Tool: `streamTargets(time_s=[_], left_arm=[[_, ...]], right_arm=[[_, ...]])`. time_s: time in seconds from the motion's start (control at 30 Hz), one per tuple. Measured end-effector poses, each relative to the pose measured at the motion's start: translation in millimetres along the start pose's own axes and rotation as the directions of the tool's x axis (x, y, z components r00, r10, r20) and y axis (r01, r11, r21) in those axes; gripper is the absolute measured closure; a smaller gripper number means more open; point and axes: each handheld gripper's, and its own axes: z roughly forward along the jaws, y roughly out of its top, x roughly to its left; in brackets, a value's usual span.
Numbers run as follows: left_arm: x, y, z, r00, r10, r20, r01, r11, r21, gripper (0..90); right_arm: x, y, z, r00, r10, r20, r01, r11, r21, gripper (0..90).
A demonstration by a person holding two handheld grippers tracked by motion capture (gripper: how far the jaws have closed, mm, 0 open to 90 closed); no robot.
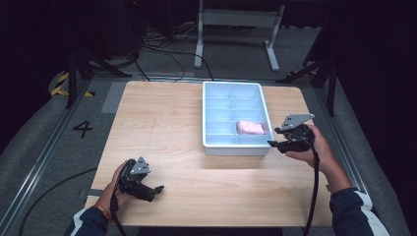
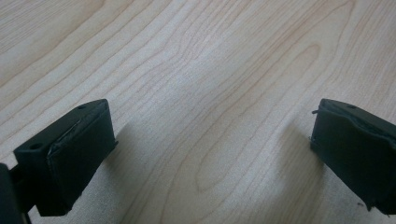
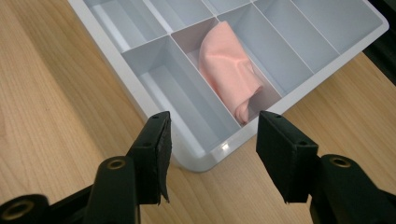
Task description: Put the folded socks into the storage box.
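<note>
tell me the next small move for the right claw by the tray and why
Probably ease the right claw forward and down over the tray corner toward the folded pink cloth. Its jaws stand open and empty, aimed at that cloth, which lies in a compartment of the white plastic divided tray just beyond the rim.

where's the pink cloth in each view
High view: the pink cloth lies in a right-hand compartment of the tray, one row up from its near end, just left of the right gripper.
Left gripper view: not in it; there the open jaws frame bare table.
Right gripper view: cloth upper middle, beyond the open jaws.
Shared landmark: the tray's near right corner.
</note>
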Motion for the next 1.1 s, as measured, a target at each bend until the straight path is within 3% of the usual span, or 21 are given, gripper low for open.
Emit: streamTargets(time_s=[1.1], left_arm=[[-0.2,-0.1,0.0,1.0,-0.001,-0.001,0.001,1.0,-0.001,0.0]], right_arm=[[27.3,-53.3,-10.0,1.0,0.005,0.004,-0.005,1.0,-0.026,41.3]])
